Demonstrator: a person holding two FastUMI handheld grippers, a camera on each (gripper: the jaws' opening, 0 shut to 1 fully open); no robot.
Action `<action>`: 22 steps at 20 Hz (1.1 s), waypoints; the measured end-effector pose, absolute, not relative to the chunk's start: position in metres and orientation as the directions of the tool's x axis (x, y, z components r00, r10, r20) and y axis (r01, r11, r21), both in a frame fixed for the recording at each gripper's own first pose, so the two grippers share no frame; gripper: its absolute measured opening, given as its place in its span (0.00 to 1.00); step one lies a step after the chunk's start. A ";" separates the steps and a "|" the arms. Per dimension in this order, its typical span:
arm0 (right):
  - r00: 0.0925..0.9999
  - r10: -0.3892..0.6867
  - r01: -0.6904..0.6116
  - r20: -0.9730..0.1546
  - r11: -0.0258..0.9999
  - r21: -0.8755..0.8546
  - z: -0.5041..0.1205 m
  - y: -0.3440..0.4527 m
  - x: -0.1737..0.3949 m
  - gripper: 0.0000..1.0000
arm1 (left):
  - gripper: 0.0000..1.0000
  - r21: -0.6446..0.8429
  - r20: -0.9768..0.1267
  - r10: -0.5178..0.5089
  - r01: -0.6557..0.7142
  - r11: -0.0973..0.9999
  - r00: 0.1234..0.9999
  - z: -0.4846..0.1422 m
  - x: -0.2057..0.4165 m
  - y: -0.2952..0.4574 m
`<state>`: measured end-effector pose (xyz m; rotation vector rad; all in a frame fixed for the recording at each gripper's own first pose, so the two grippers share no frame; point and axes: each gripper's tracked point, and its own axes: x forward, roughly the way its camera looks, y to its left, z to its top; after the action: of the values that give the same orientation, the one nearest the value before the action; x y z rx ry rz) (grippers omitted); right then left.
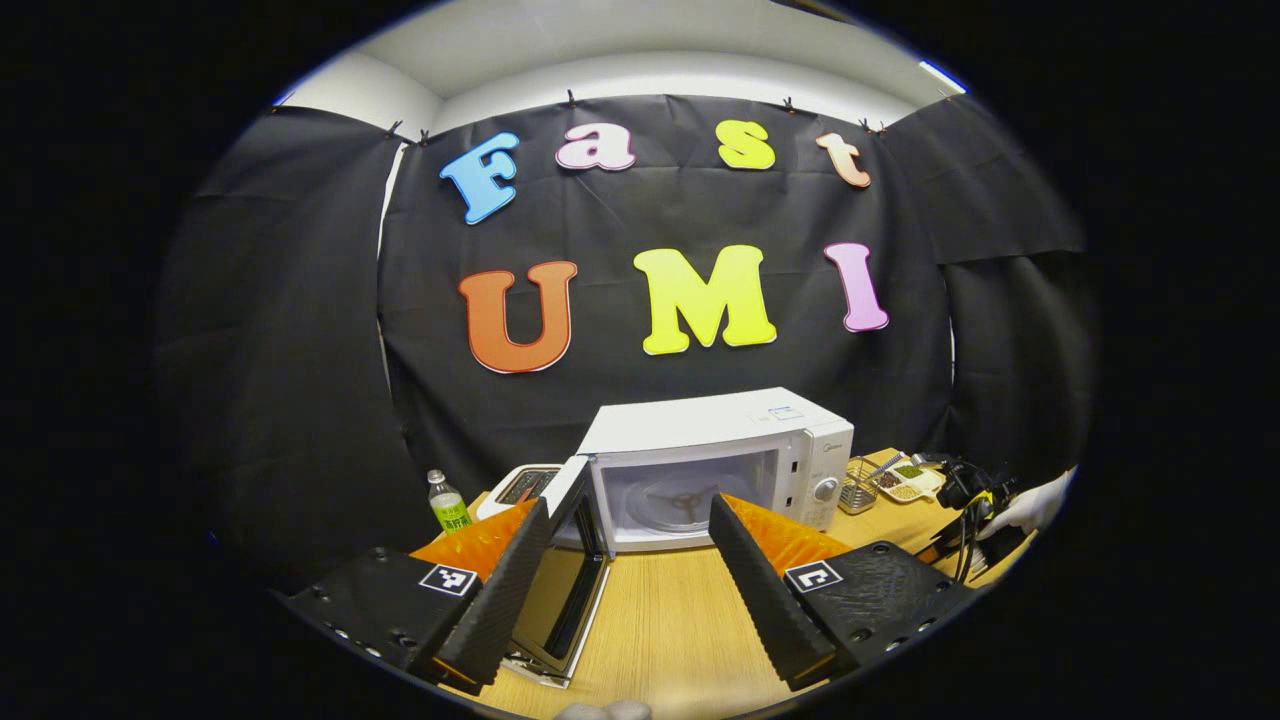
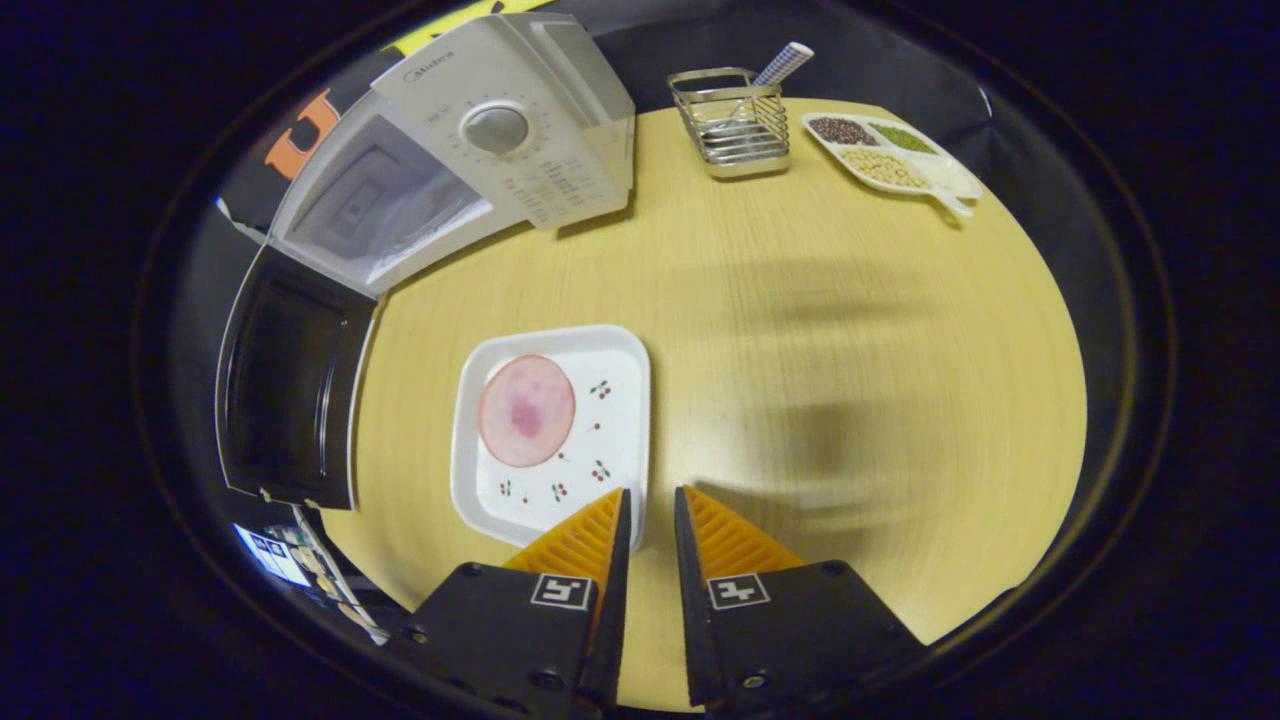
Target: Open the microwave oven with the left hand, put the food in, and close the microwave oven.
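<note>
Plainly "Midea" microwave (image 2: 480, 130) door open; left fingers (image 1: 490, 590) wide, right fingers (image 2: 612, 540) narrow, nothing between.

Left gripper (image 1: 632, 545) level, fingers wide apart; right gripper (image 2: 648, 515) pointing down, fingers nearly together, nothing between.

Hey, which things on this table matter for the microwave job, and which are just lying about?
For the job: microwave, its open door, white plate with the round slice of food.

Lying about: wire rack, divided snack tray, bottle, toaster.
</note>
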<state>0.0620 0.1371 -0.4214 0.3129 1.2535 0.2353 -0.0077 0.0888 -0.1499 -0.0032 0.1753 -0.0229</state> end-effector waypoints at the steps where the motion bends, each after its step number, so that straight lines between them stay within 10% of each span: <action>1: 0.283 0.353 0.001 -0.892 0.930 0.369 -0.422 0.139 0.060 0.29 | 0.96 -0.005 -0.173 -0.021 0.020 1.000 0.985 -0.151 -0.008 0.091; 11: 0.196 0.313 0.033 -0.929 0.945 0.325 -0.431 0.156 0.056 0.26 | 0.96 -0.077 -0.204 -0.027 0.012 0.997 0.978 -0.171 -0.010 0.091; 14: 0.229 0.333 0.064 -0.915 0.932 0.355 -0.432 0.152 0.057 0.04 | 0.96 -0.082 -0.207 -0.022 0.005 0.997 0.978 -0.173 -0.008 0.095; 22: 0.477 0.416 0.022 -0.774 0.875 0.484 -0.409 0.171 0.079 0.03 | 0.96 -0.051 -0.224 -0.014 0.003 0.999 0.974 -0.173 -0.008 0.099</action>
<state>0.0787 0.1707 -0.4089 0.4672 1.0546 0.2519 -0.0077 0.0992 -0.1733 -0.0502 0.2262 -0.0088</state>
